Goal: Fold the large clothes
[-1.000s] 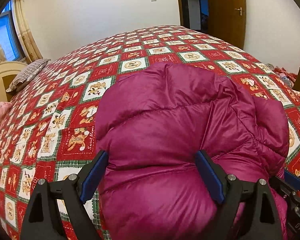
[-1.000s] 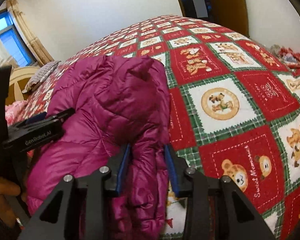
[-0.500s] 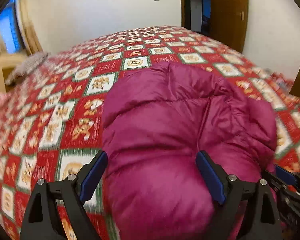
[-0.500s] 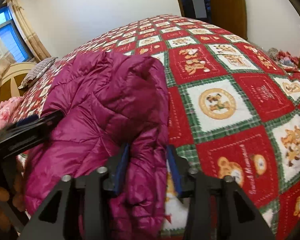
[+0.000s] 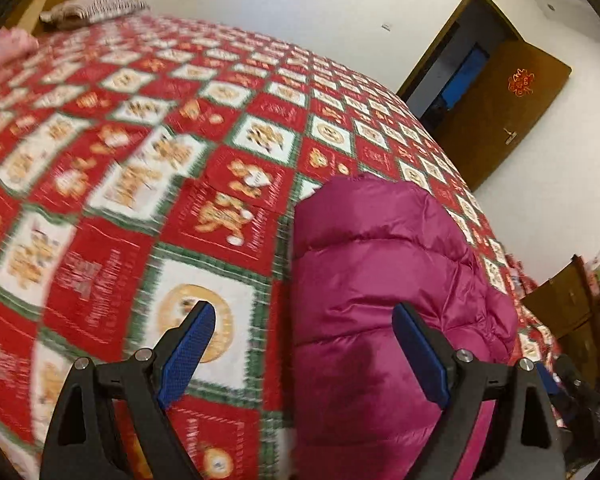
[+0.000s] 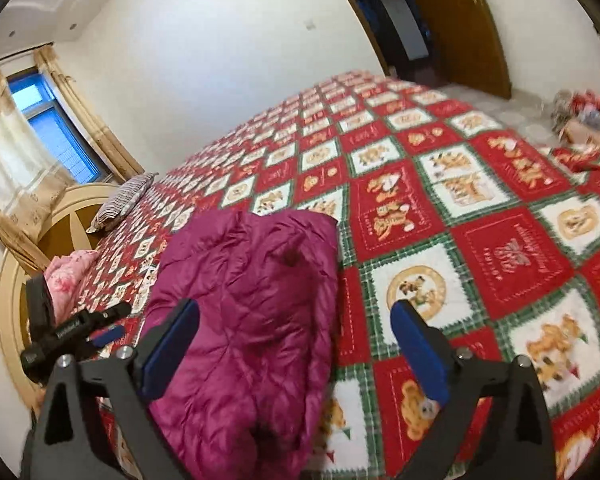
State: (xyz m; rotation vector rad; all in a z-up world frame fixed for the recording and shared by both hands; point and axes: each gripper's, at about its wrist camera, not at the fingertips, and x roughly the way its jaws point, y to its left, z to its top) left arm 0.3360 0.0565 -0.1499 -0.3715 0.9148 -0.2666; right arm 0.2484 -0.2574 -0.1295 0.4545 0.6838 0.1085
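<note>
One puffy magenta down jacket (image 5: pixel 384 308) lay folded into a thick bundle on the bed, filling the lower right of the left wrist frame and the lower centre-left of the right wrist frame (image 6: pixel 252 320). Just the one garment, and two grippers over it!

The left gripper (image 5: pixel 302 356) stood wide open at the bottom of its frame, its blue pads (image 5: pixel 186 350) spread far apart with nothing clamped; one pad sat over the quilt, the other over the jacket's quilted surface. The right gripper (image 6: pixel 296 348) was spread just as wide, holding nothing, one pad over the jacket and the other over the bedspread. At the lower left of the right wrist frame, the left gripper (image 6: pixel 100 330) showed again, beside the bundle.

Underneath, one red, white and green patchwork quilt (image 6: pixel 480 216) printed with teddy bears covered the whole bed. One striped pillow (image 6: pixel 122 202) rested at the middle left, near the curved wooden headboard (image 6: pixel 66 224), with a pink floral cloth (image 6: pixel 66 276) below it. One window (image 6: pixel 56 128) with pale curtains (image 6: pixel 12 172) sat at the upper left. White walls all around. In the left wrist frame, one brown wooden door (image 5: pixel 504 116) stood open at the upper right, a red ornament (image 5: pixel 521 85) on its panel.
</note>
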